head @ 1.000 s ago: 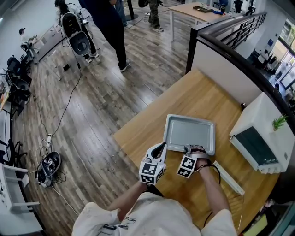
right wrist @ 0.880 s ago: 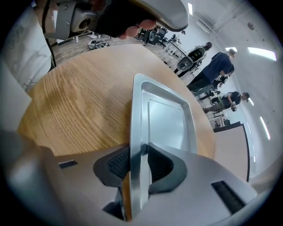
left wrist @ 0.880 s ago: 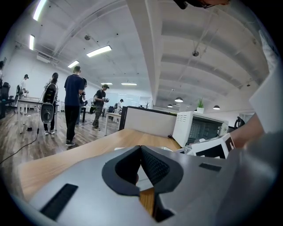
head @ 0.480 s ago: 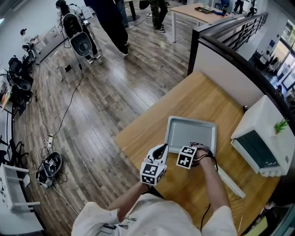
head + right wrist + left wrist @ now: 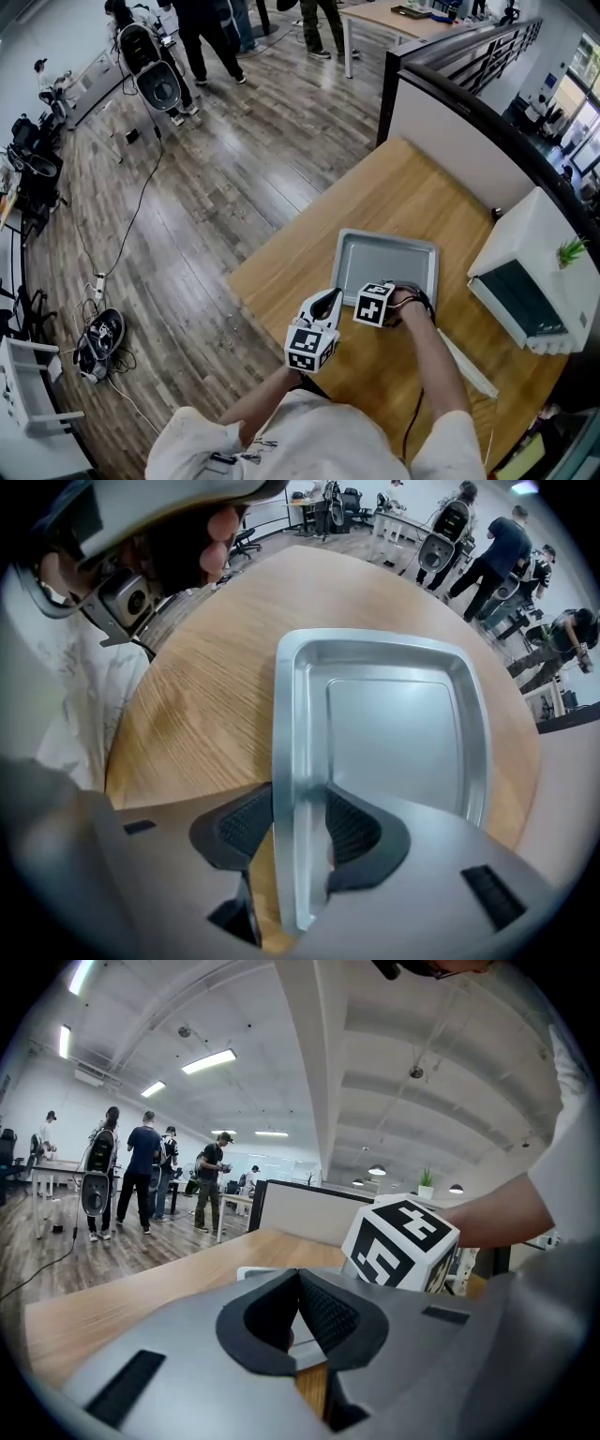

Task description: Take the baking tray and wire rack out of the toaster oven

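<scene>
The silver baking tray [image 5: 389, 267] lies flat on the wooden table [image 5: 394, 192], left of the white toaster oven [image 5: 530, 281]. My right gripper [image 5: 386, 302] points straight down at the tray's near rim. In the right gripper view the tray [image 5: 394, 714] has its rim standing between the jaws of the right gripper [image 5: 298, 822]. These jaws have just been opening and are open, loose around the rim. My left gripper [image 5: 328, 298] hovers beside the tray's near left corner, shut on nothing [image 5: 298, 1283]. I cannot tell where the wire rack is.
A long pale strip [image 5: 464, 361] lies on the table to the right of my right arm. The table's left edge [image 5: 281, 244] drops to a wood floor with cables. Several people [image 5: 202, 28] stand far off. A dark partition [image 5: 469, 103] runs behind the table.
The right gripper has tipped from slanted to pointing straight down over the tray's near rim, its marker cube rising toward the tray. The left gripper has barely moved. The people behind have walked on.
</scene>
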Action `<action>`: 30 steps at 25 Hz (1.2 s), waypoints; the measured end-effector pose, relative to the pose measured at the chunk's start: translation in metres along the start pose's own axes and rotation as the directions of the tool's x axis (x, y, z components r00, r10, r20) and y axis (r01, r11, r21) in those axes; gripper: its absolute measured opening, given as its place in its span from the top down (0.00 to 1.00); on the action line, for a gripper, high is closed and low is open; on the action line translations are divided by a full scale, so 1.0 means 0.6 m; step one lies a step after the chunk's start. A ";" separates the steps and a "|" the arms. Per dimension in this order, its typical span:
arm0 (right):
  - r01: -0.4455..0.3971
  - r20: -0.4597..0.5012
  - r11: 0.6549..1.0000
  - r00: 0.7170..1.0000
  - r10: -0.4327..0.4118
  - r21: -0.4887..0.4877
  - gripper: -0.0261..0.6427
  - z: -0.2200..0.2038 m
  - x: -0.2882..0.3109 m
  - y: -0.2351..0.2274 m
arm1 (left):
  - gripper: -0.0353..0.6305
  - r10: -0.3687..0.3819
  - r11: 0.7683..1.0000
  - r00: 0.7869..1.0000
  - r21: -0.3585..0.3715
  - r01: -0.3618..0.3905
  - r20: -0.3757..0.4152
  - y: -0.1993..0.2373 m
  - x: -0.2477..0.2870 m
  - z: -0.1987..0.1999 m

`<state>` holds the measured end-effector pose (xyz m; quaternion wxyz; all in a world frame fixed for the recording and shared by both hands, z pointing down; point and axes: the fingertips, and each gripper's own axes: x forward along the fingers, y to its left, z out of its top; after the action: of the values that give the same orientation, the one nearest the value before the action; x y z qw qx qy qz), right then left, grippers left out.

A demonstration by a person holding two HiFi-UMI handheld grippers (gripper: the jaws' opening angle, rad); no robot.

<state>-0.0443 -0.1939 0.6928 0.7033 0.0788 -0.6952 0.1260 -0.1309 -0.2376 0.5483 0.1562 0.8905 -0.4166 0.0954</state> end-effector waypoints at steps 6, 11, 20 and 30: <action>0.022 0.059 1.000 0.998 -0.023 0.012 0.68 0.000 -0.005 0.000 | 0.92 -0.008 1.000 1.000 0.001 0.008 -0.003 -0.005 0.003 0.001; 0.063 0.096 0.997 0.993 -0.066 0.040 0.66 -0.007 -0.011 0.001 | 0.92 -0.018 1.000 1.000 0.013 0.018 0.015 -0.009 0.002 0.015; 0.107 0.245 0.972 0.957 -0.158 0.210 0.66 -0.019 -0.066 0.004 | 0.92 -0.053 0.998 0.998 0.027 0.052 0.043 -0.024 0.011 0.040; 0.218 0.414 0.811 0.770 -0.485 0.544 0.66 -0.079 -0.198 0.005 | 0.92 -0.159 0.986 0.985 0.056 0.155 0.066 -0.084 0.031 0.081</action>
<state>-0.0003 -0.1853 0.5732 0.4516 0.4096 -0.7829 0.1236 -0.0780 -0.2378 0.4986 0.1258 0.9271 -0.3477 0.0619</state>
